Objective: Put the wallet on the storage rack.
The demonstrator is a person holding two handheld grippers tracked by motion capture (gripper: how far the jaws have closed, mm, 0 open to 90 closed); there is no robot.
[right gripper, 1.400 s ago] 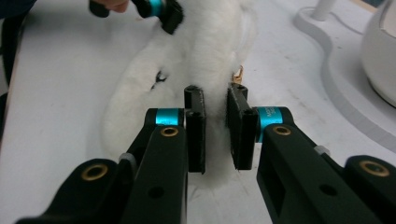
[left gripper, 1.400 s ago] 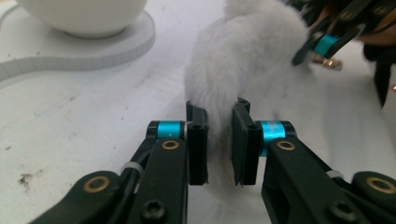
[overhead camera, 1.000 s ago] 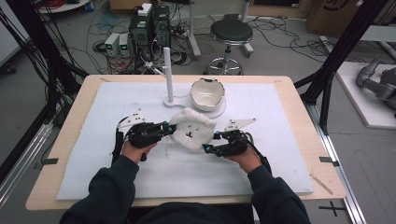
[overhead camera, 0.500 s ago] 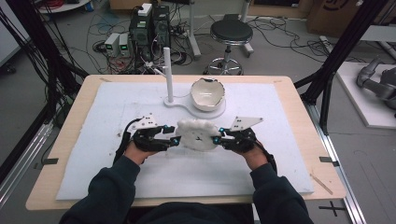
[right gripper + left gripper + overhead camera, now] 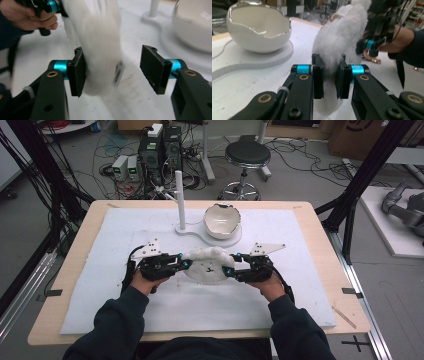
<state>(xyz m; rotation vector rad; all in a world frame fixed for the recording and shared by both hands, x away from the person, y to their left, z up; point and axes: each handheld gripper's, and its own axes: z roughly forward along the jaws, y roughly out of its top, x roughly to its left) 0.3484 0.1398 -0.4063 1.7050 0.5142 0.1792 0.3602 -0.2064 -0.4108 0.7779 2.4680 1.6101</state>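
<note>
Fingers point(image 5: 318, 75) on pouch point(image 5: 207, 265), eggshell bowl point(image 5: 222, 220) bare

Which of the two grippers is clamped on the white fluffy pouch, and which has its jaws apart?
The left gripper pinches the white fluffy pouch between both pads. The right gripper stands open, one pad clear of the fluff.

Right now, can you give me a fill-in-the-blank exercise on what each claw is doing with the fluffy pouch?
The left claw is ____ on the fluffy white pouch.
The right claw stands ____, the pouch against one pad.
Behind the pouch sits an eggshell-shaped ____.
Beside it rises a white ____.

Missing words: shut; open; bowl; post
</note>
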